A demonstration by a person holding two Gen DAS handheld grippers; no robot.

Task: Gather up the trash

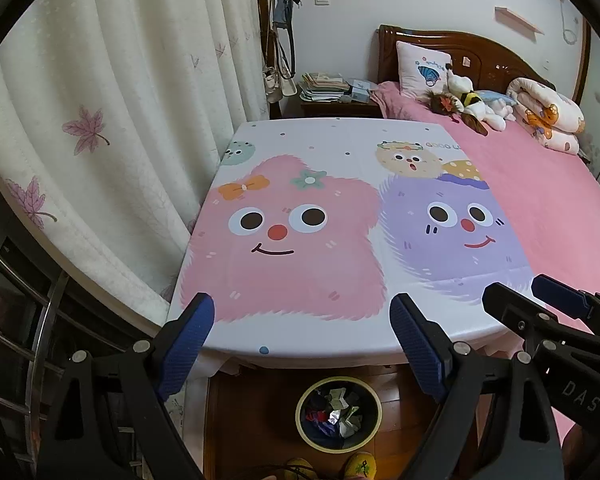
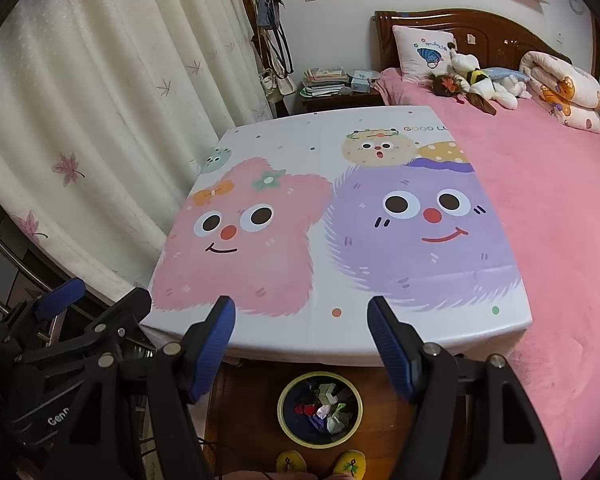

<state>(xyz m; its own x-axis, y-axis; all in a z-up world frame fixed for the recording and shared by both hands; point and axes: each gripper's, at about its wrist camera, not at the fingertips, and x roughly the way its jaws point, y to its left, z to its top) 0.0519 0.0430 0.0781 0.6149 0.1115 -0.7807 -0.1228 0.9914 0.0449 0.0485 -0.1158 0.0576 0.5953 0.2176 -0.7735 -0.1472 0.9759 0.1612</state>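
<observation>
1. Left gripper [image 1: 302, 344]: fingers released, jaws spread wide, nothing between the blue pads [image 1: 190, 344]. It hangs over the near edge of the table.
2. Right gripper [image 2: 302, 344]: likewise released, jaws apart and empty. It stands just beside the left one, at the same edge.
3. Trash [image 2: 324, 408]: crumpled wrappers and scraps lie inside the round bin [image 2: 285, 396], which stands on the wooden floor just below the table's near edge, in front of the person's yellow slippers [image 2: 320, 462].
4. Table [image 1: 340, 148]: covered by a cartoon-print cloth; no loose litter can be seen on it in either view. The pink bed [image 2: 560, 200] adjoins its right side.
5. Governing relation: the bin lies below and nearer than both sets of fingertips, roughly centred between each pair of jaws. Neither hand is clearly closer.
6. Judgement: collection appears complete or nearly so, as no further piece presents itself within reach. No long axis applies to the bin; its opening faces upward.
</observation>
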